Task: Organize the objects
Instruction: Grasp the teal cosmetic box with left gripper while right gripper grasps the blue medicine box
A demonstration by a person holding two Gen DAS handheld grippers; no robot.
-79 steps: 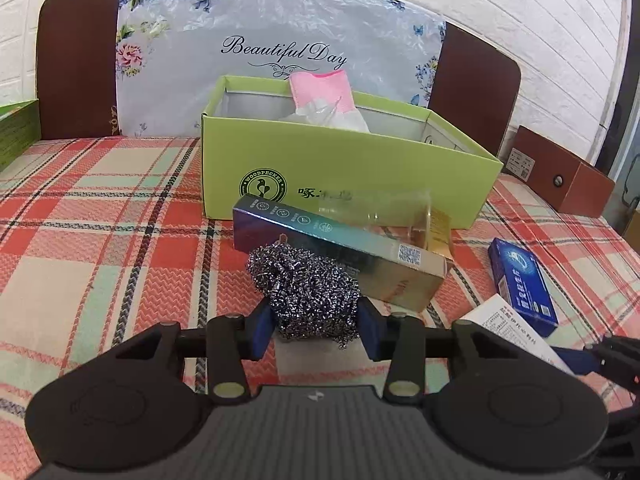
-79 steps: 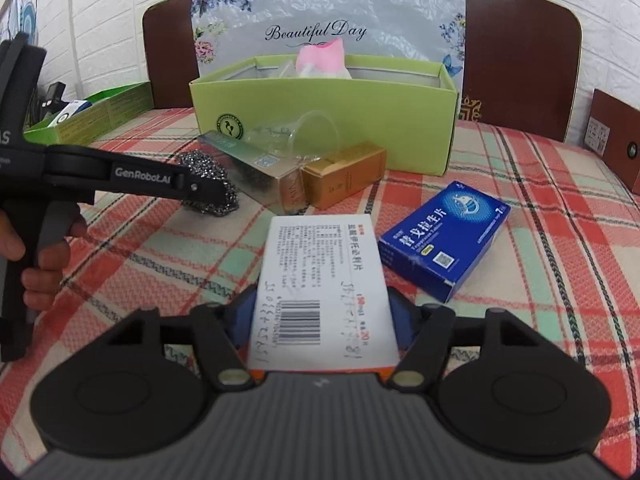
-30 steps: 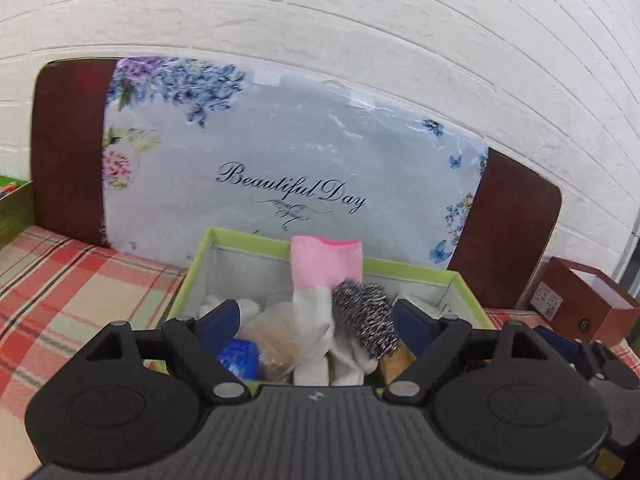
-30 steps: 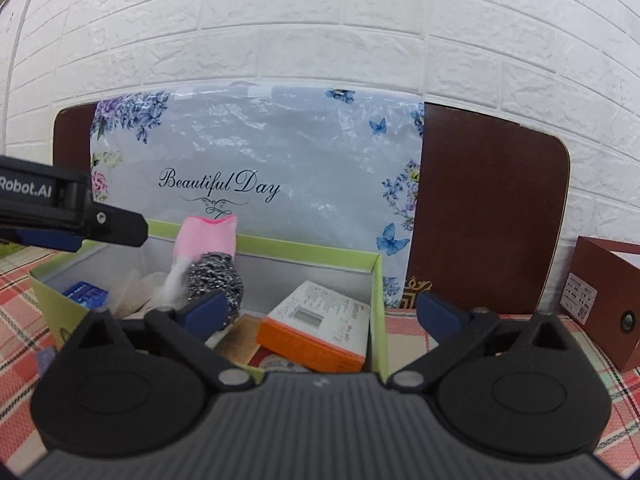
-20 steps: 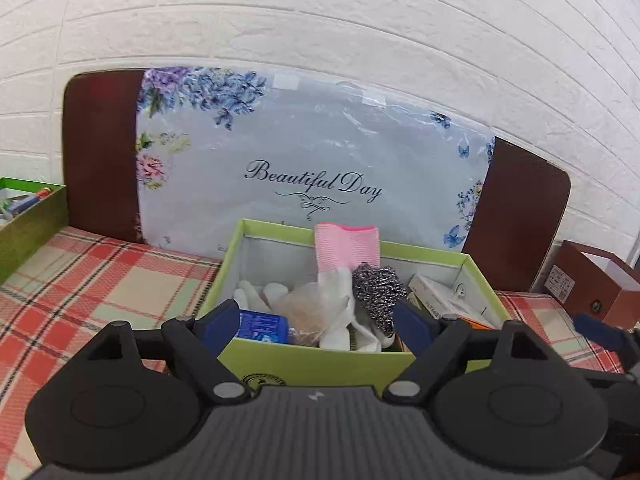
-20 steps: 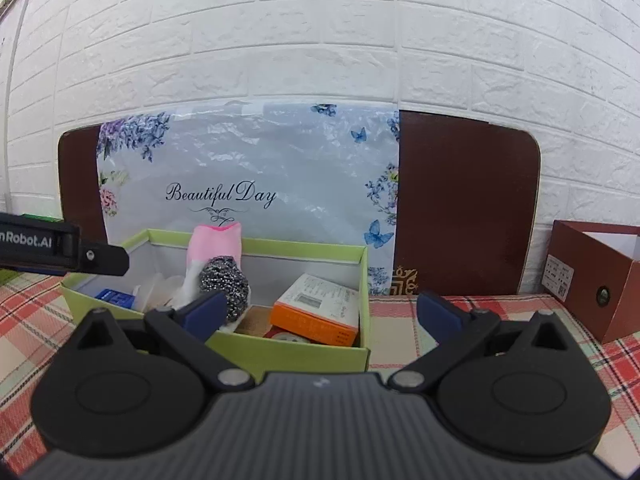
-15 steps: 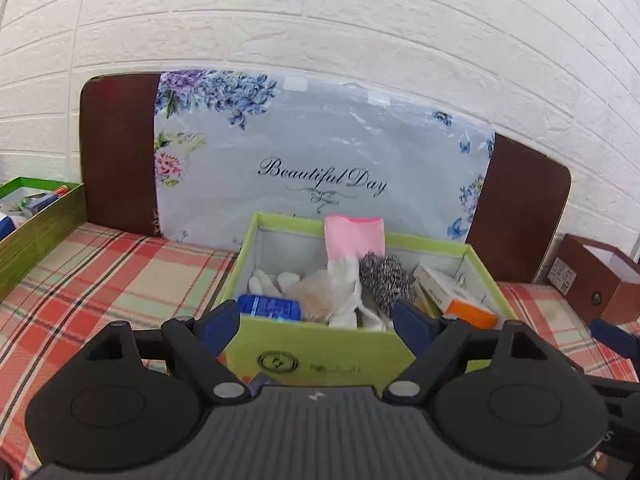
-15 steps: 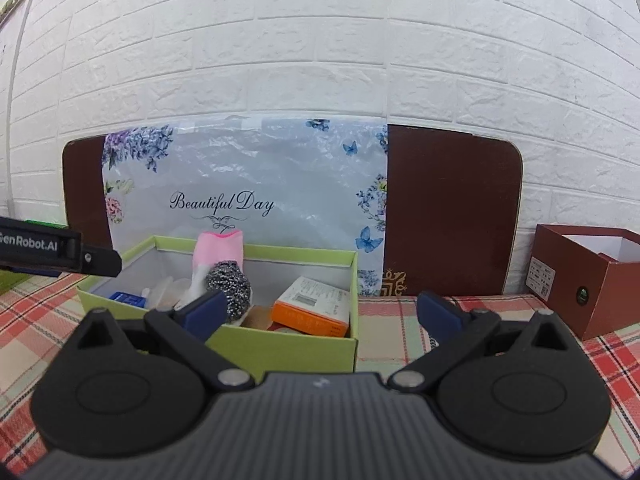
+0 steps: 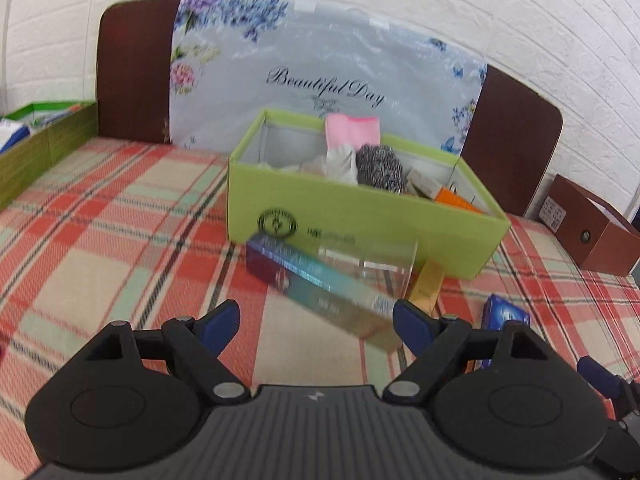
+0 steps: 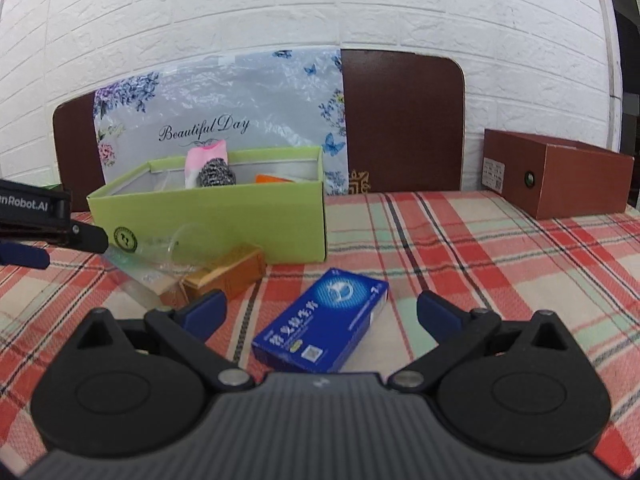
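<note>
plaid tablecloth point(image 10: 460, 248), white brick wall point(image 10: 280, 4)

Inside the open box point(image 10: 224, 216): steel scourer point(image 10: 216, 174), beside a cloth point(image 10: 206, 160). Before the box, on the tablecloth point(image 10: 480, 256): long carton point(image 9: 320, 292) under a clear cup point(image 9: 372, 256), small carton point(image 10: 228, 272) alongside. Right of those: flat packet point(image 10: 324, 328). Far right: another box point(image 10: 560, 172).

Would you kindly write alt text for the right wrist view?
Open right gripper hovers over a blue cardboard medicine box lying on a red plaid tablecloth. Beyond it stands an open lime-green cardboard box holding a steel-wool scourer.
</note>
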